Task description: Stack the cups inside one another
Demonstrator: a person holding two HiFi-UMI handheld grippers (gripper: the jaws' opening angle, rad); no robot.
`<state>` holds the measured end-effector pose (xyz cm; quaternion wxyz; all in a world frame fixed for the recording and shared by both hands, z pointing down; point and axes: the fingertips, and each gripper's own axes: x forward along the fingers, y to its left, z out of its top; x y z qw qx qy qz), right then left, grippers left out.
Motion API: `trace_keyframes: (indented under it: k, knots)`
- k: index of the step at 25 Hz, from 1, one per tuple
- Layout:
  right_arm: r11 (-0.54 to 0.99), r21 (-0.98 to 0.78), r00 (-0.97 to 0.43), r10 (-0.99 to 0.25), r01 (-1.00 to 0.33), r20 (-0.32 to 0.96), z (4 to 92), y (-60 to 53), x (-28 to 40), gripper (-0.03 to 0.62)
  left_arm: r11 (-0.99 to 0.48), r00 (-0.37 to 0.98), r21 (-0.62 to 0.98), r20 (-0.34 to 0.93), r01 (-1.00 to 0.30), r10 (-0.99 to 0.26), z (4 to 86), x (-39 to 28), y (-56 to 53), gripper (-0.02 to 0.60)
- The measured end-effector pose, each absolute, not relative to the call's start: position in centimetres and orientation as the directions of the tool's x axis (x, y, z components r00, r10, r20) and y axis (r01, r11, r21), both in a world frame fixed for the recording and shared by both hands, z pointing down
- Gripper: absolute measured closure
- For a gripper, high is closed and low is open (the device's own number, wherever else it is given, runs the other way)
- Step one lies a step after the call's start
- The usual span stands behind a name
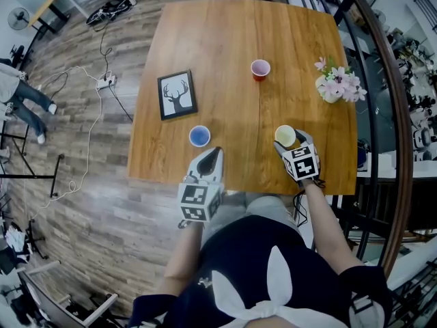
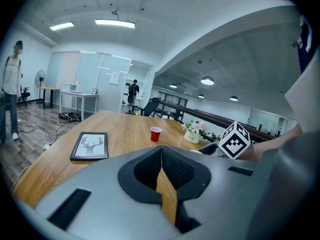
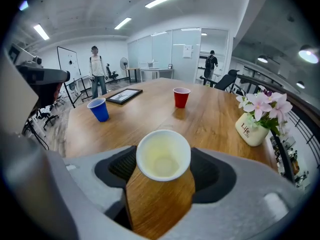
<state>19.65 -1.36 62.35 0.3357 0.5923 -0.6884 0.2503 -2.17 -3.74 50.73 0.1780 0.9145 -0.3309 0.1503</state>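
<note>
Three cups stand upright and apart on the wooden table [image 1: 232, 39]. The pale yellow cup [image 1: 285, 136] sits near the front edge between the jaws of my right gripper [image 1: 291, 143]. In the right gripper view the yellow cup [image 3: 163, 155] fills the gap of the gripper [image 3: 163, 157]; the pads flank its round rim closely and I see no squeeze. The blue cup [image 1: 199, 136] stands just beyond my left gripper [image 1: 216, 152], whose jaws [image 2: 161, 149] meet at the tips with nothing between them. The red cup [image 1: 260, 69] is farther back, in the middle.
A framed deer picture [image 1: 177, 94] lies at the table's left. A white vase of pink flowers [image 1: 333, 86] stands at the right edge, next to a curved railing [image 1: 392, 115]. A person [image 3: 96, 69] stands on the floor beyond the table.
</note>
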Motion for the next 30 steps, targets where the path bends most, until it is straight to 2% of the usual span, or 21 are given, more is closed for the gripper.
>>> trace_keyframes:
  k: [8, 21, 30]
  knots:
    - [0.195, 0.07, -0.088, -0.697, -0.978, 0.712, 58.8, -2.8, 19.7, 0.261, -0.694, 0.718, 0.229, 0.386, -0.683, -0.579, 50.4, -2.6, -4.2, 0.561]
    - [0.239, 0.155, -0.114, -0.82, -0.959, 0.561, 48.5, -5.1, 18.5, 0.261, -0.632, 0.666, 0.223, 0.353, -0.742, -0.657, 48.9, -4.3, -6.6, 0.561]
    - [0.274, 0.173, -0.149, -0.841, -0.946, 0.52, 46.0, -4.6, 16.8, 0.261, -0.608, 0.645, 0.225, 0.353, -0.761, -0.678, 49.2, -5.6, -7.0, 0.561]
